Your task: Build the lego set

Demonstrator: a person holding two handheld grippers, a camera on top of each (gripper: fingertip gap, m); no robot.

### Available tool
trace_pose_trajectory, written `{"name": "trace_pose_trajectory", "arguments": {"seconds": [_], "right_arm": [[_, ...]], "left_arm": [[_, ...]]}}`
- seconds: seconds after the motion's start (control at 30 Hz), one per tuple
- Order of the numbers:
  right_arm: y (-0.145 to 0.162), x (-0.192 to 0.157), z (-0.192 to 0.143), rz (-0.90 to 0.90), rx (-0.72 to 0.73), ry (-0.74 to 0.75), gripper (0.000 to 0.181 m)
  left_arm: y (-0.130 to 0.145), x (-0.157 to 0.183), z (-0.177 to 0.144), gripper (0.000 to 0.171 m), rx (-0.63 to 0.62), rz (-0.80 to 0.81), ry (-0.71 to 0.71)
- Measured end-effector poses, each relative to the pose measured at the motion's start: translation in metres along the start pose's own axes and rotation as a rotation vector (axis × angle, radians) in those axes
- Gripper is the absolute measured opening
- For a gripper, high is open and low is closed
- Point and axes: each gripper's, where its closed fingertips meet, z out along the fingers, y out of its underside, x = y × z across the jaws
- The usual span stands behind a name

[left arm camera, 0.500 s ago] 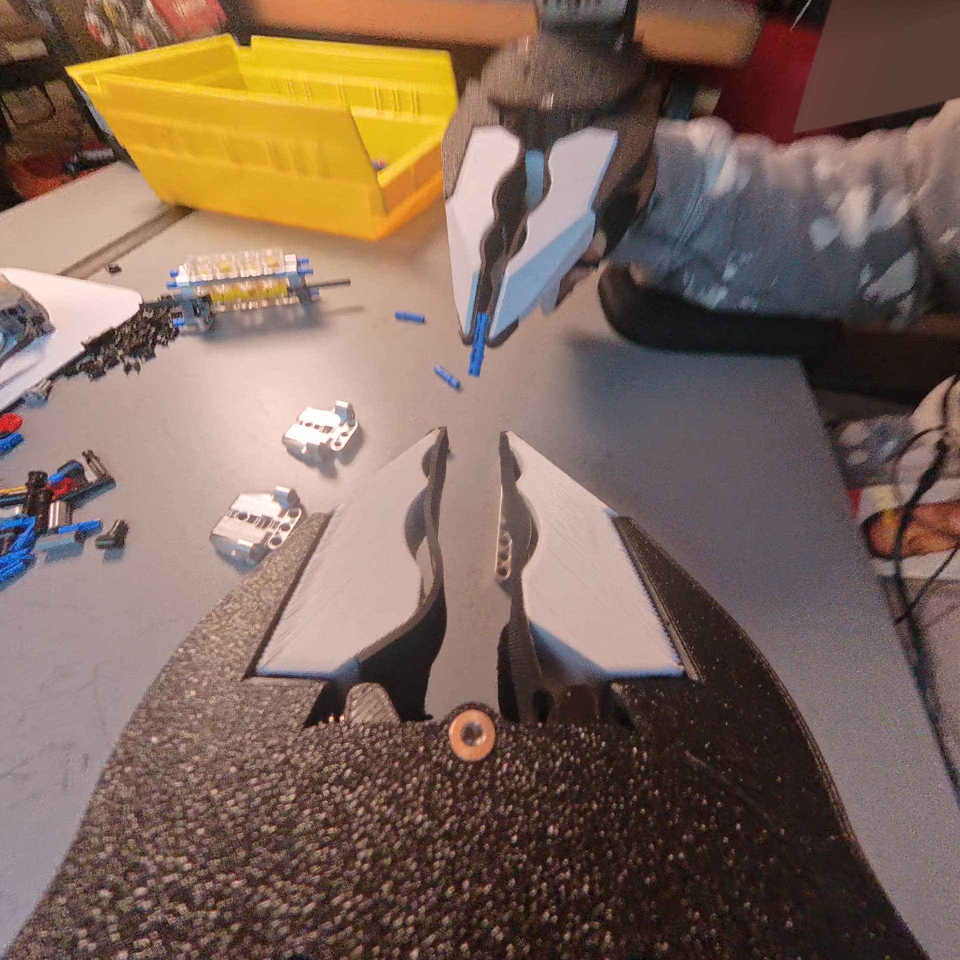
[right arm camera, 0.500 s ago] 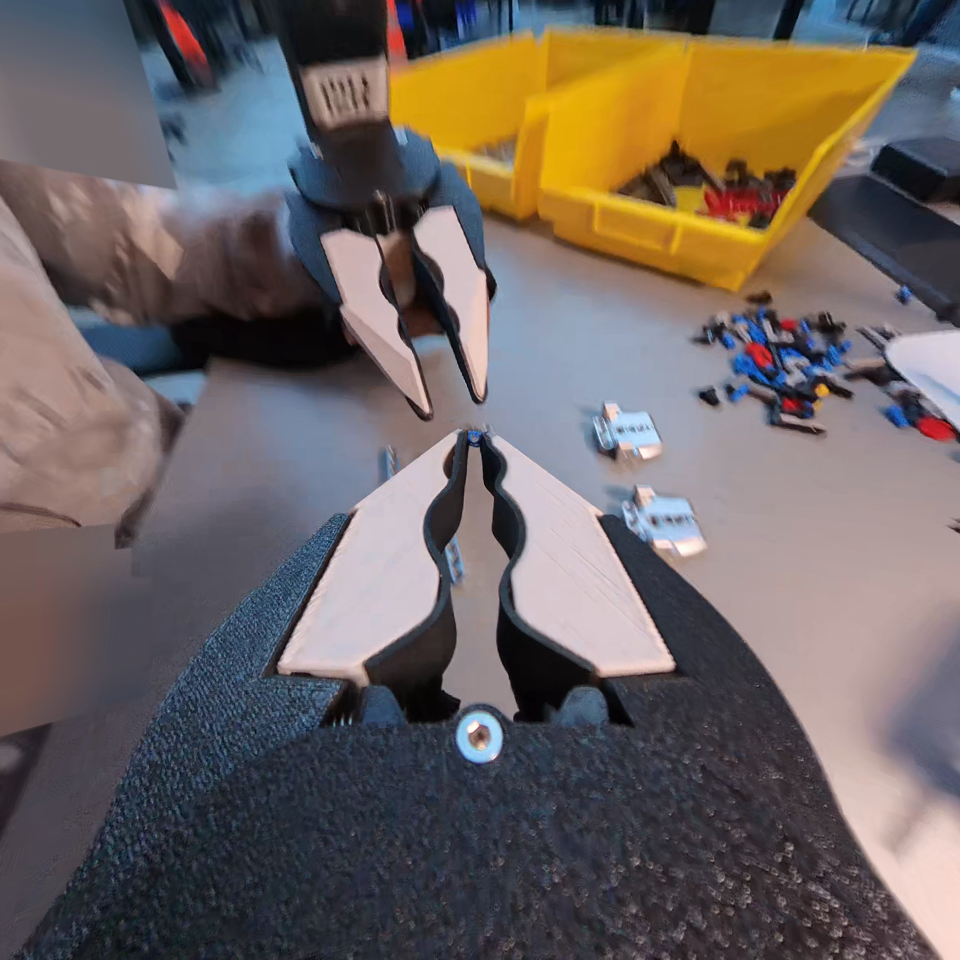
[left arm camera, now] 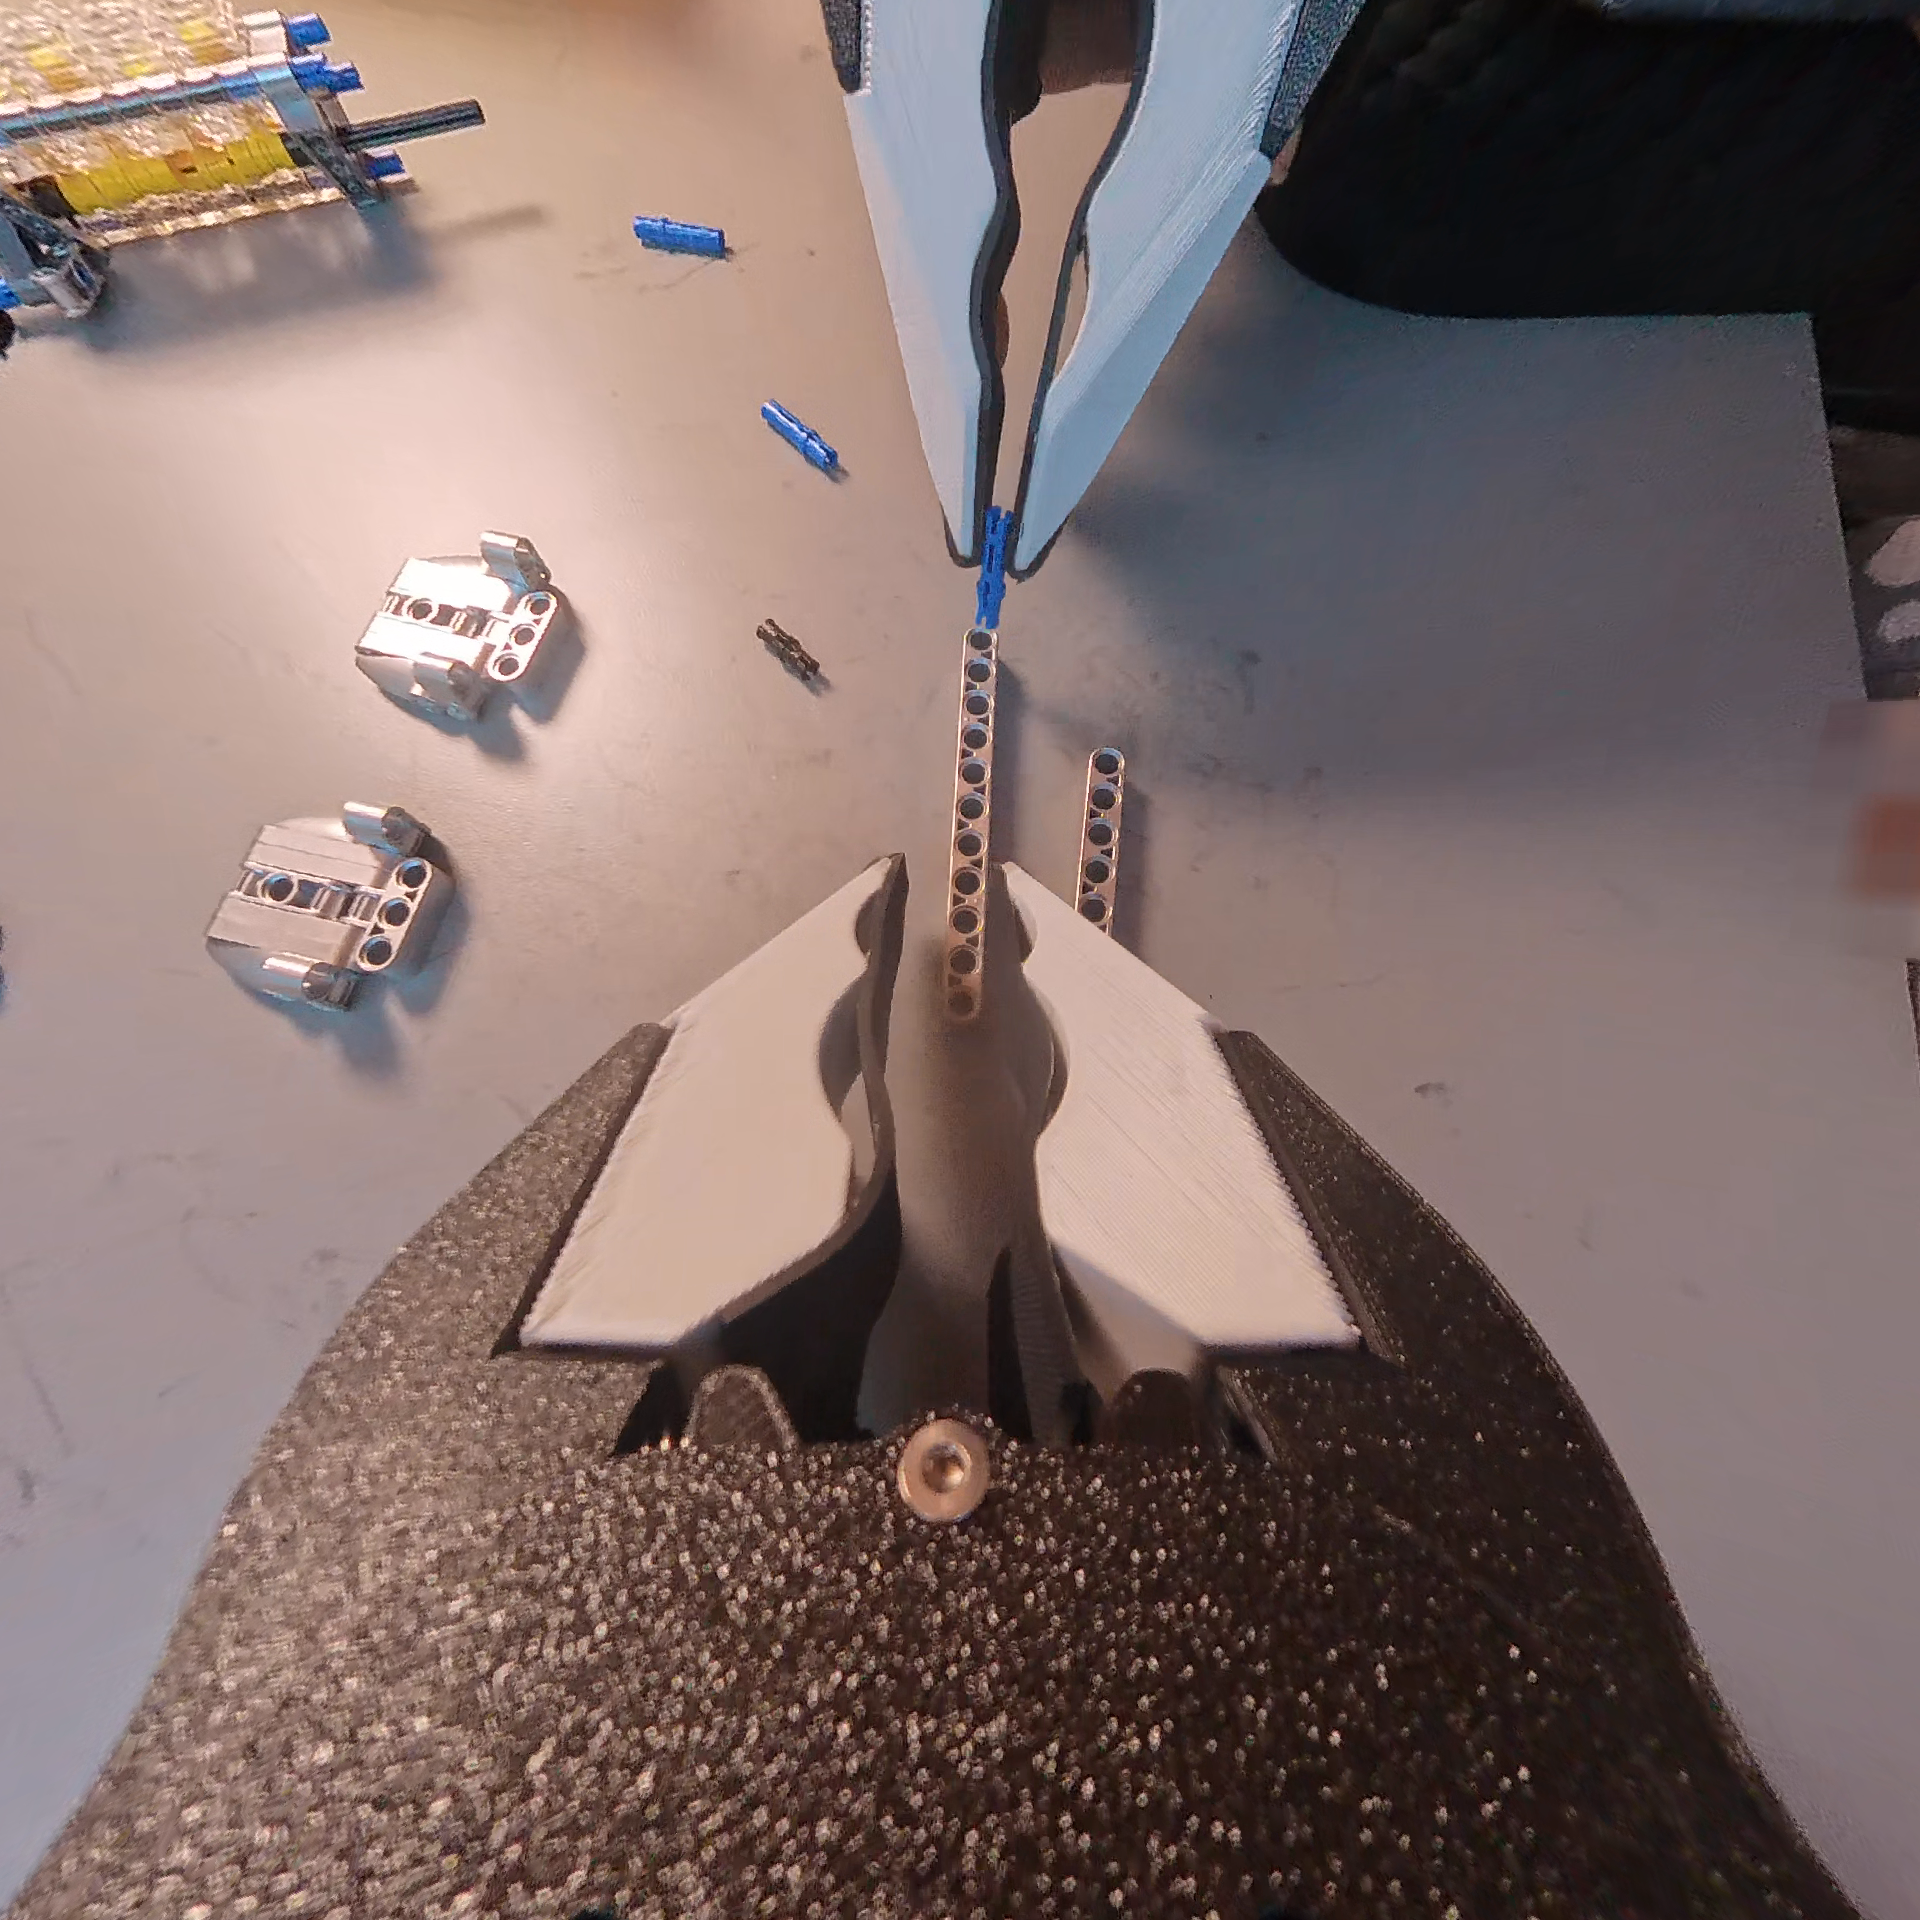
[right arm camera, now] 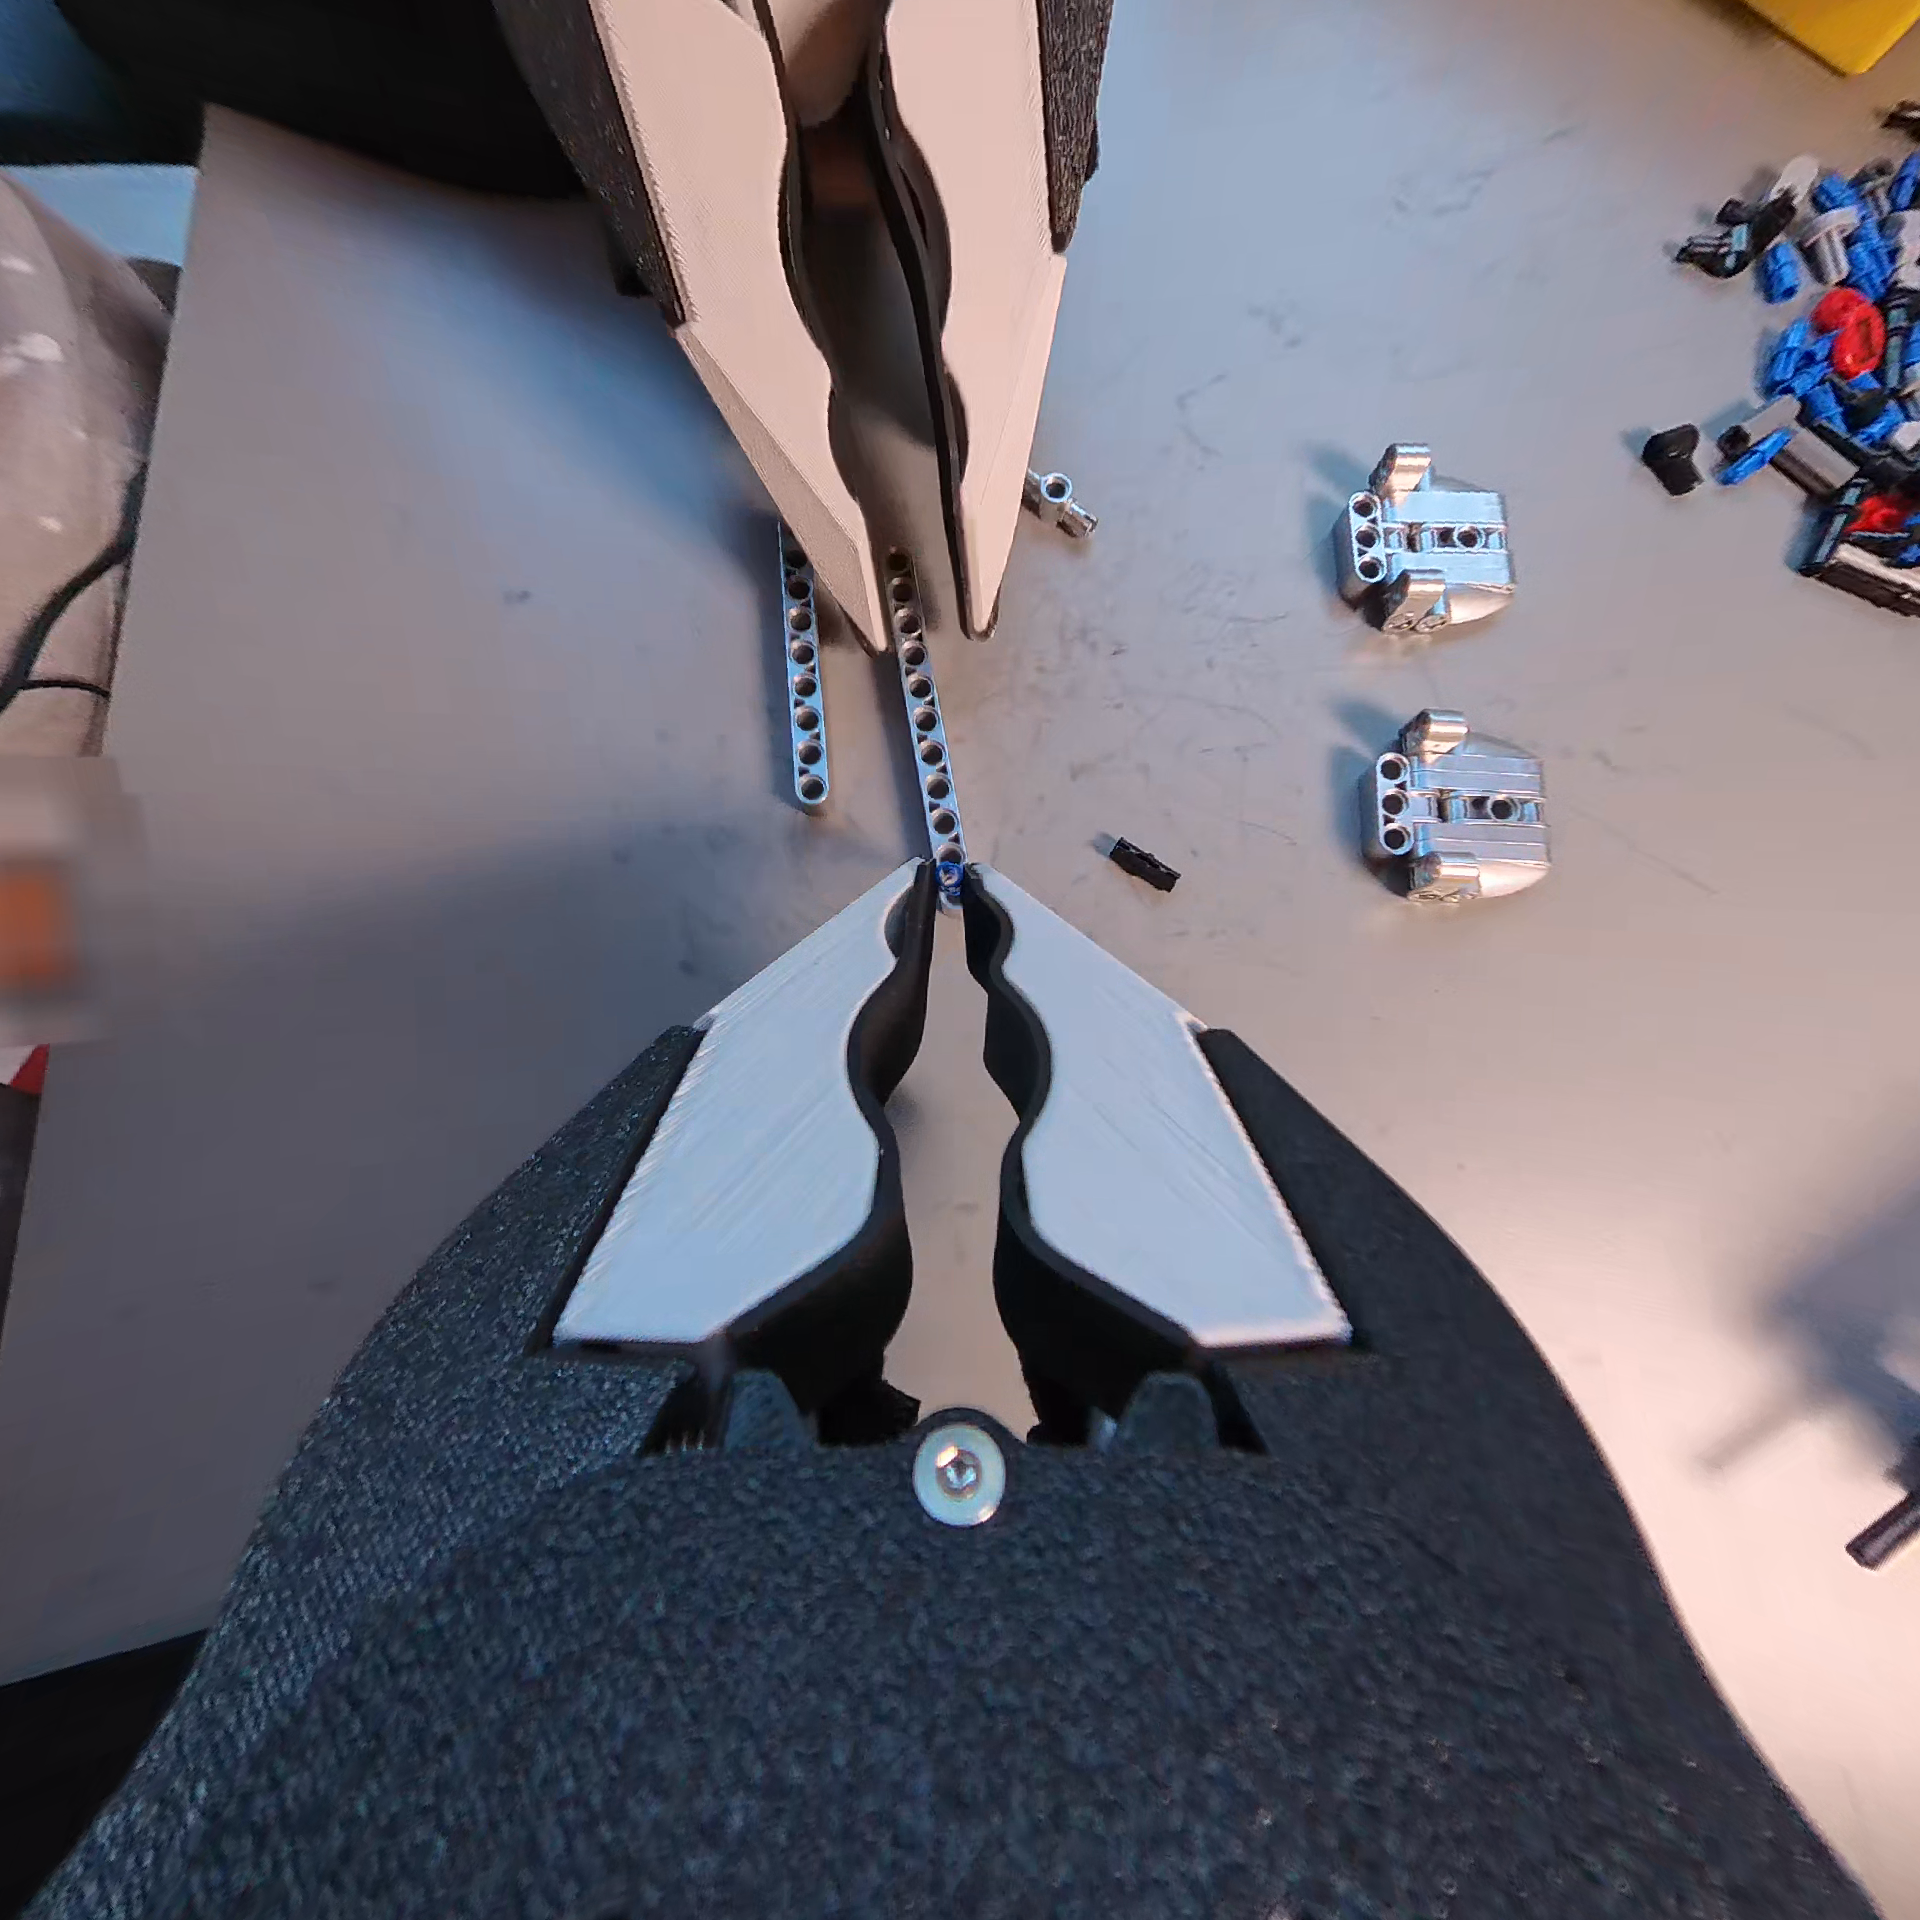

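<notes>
A long grey beam with holes [left arm camera: 971,821] lies on the grey table [left arm camera: 1455,727]. My left gripper [left arm camera: 951,868] is open, its fingertips either side of the beam's near end. My right gripper [left arm camera: 987,561] reaches in from the top, shut on a small blue pin [left arm camera: 994,566] whose tip meets the beam's far end hole. In the right wrist view my right gripper [right arm camera: 948,878] pinches the blue pin [right arm camera: 948,876] at the end of the beam [right arm camera: 925,727], and the left gripper [right arm camera: 923,629] straddles the other end. A shorter grey beam [left arm camera: 1101,831] lies beside it.
Two silver panel pieces [left arm camera: 462,639] [left arm camera: 327,914] lie to the left, with a black pin [left arm camera: 792,663] and two loose blue pins [left arm camera: 681,234] [left arm camera: 800,426]. A part-built assembly [left arm camera: 156,135] sits at the top left. A pile of small parts [right arm camera: 1839,343] and a grey connector [right arm camera: 1060,504] show in the right wrist view. The grippers' ends are close to 6 cm from one another.
Both grippers have come down close to the table and towards each other. The right one carried the blue pin to the beam's end; the left one now straddles the beam.
</notes>
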Motion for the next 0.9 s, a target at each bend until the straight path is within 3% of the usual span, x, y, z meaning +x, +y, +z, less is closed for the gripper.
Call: {"name": "trace_pose_trajectory", "arguments": {"seconds": [0.63, 0.9], "right_arm": [[0.01, 0.0, 0.009, -0.061, -0.244, -0.018, 0.002], [0.02, -0.002, 0.012, -0.032, -0.209, 0.028, 0.0]], "left_arm": [[0.006, 0.003, 0.006, 0.006, -0.057, 0.04, -0.015], [0.007, 0.003, 0.005, 0.005, -0.065, 0.047, -0.023]]}}
